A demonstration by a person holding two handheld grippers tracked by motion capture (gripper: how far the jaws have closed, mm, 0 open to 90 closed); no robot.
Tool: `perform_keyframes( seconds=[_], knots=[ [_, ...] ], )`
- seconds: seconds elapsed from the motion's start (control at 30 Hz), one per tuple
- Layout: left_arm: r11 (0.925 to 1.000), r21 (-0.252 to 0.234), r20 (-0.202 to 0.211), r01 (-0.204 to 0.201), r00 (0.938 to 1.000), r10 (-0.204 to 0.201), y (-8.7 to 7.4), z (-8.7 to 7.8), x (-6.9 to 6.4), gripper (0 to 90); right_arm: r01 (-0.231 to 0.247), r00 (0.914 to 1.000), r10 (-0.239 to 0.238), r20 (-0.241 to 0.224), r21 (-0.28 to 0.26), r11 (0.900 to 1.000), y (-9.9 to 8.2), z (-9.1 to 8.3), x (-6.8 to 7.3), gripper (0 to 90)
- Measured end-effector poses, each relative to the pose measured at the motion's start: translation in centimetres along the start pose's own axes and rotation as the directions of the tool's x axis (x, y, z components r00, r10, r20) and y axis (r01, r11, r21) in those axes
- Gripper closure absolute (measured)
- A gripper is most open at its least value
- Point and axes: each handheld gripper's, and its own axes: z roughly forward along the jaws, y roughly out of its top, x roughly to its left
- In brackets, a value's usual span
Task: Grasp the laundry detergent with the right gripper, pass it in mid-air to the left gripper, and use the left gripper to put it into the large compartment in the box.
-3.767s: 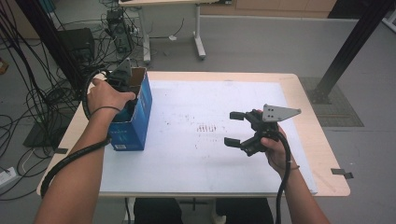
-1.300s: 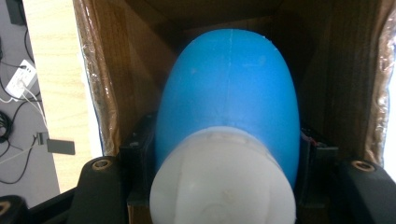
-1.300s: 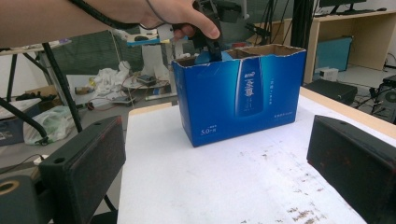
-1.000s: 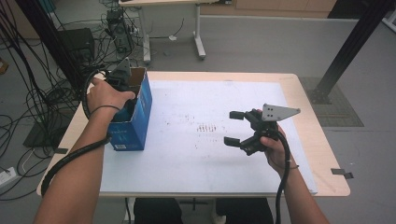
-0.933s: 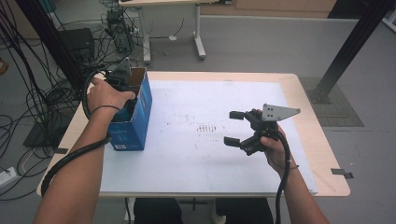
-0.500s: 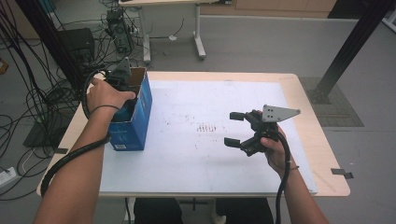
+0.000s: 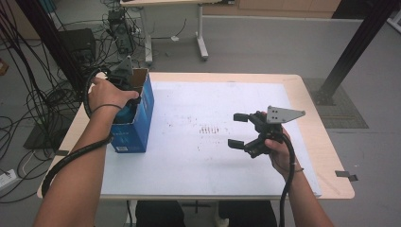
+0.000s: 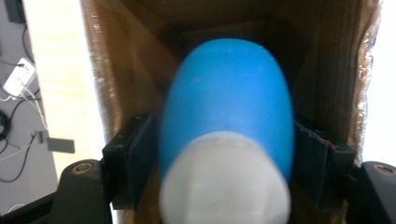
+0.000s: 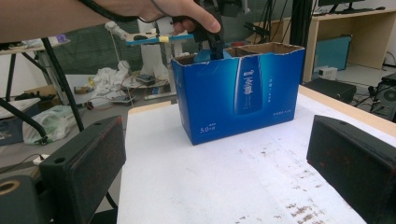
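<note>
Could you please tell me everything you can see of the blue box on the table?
The blue cardboard box stands upright near the table's left edge, top open, brown and uncoated inside, with a divider between compartments. Its long face bears a printed bottle picture and white lettering. The left hand-held gripper reaches into one compartment, where a blue, white-tipped object sits.

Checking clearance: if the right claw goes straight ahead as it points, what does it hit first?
Probably the blue box: it stands dead ahead of the open right claw, with bare white tabletop between. Depth unclear.
</note>
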Motion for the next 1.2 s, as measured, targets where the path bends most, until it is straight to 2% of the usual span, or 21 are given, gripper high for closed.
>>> perform_keyframes(
  seconds=[0.23,0.43,0.53,0.67,0.8,0.83,0.9,0.97,1.0,1.1,1.13,1.2],
  knots=[
    [0.9998,-0.019,0.011,0.01,0.9999,-0.009,-0.4,-2.0,0.4,29.0,-0.001,1.0,0.0,-0.004,-0.001,1.0,0.0,0.2,0.0,4.4],
    [0.9997,-0.024,0.009,0.0,1.0,0.0,-0.5,-3.7,0.4,28.7,0.0,1.0,0.0,-0.005,0.0,1.0,0.0,0.2,0.0,4.4],
    [0.9999,-0.009,0.026,-0.007,0.9996,0.007,-0.3,-4.3,0.5,25.2,0.001,1.0,-0.001,-0.006,0.0,1.0,0.1,0.2,0.1,4.4],
    [0.9995,-0.028,0.023,-0.018,0.9996,0.018,-0.7,-5.4,0.3,21.1,0.004,1.0,-0.004,-0.006,0.001,1.0,0.2,0.1,0.1,4.4],
    [0.9995,-0.021,0.037,-0.023,0.999,0.024,-0.6,-6.1,0.3,13.0,0.0,1.0,0.0,-0.003,0.0,1.0,0.2,0.1,0.1,4.4],
    [0.9995,-0.012,0.053,-0.029,0.9981,0.03,-0.6,-6.5,0.3,12.3,0.002,1.0,-0.002,-0.003,0.0,1.0,0.2,0.0,0.2,4.4],
    [0.9989,-0.027,0.069,-0.038,0.9968,0.04,-0.9,-6.9,0.2,7.5,-0.001,1.0,0.001,-0.002,0.001,1.0,0.2,0.0,0.2,4.4],
    [0.9969,-0.037,0.058,-0.07,0.9958,0.072,-1.2,-7.4,-0.5,6.9,0.001,1.0,-0.001,-0.001,0.001,1.0,0.1,0.0,0.3,4.4],
    [0.9969,-0.037,0.058,-0.07,0.9958,0.072,-1.2,-7.4,-0.5,6.4,0.001,1.0,-0.001,-0.001,0.001,1.0,0.1,0.0,0.3,4.4],
    [0.9919,-0.063,0.066,-0.11,0.9912,0.115,-1.9,-8.3,-1.6,6.5,0.001,1.0,-0.001,-0.003,0.001,1.0,0.2,0.1,0.3,4.4],
    [0.9919,-0.063,0.066,-0.11,0.9912,0.115,-1.9,-8.3,-1.6,6.4,0.003,1.0,-0.003,-0.003,0.002,1.0,0.2,0.2,0.3,4.4],
    [0.985,-0.085,0.08,-0.15,0.9843,0.157,-2.3,-8.9,-2.5,6.4,0.003,1.0,-0.003,-0.002,0.0,1.0,0.3,0.2,0.3,4.4]
  ],
)
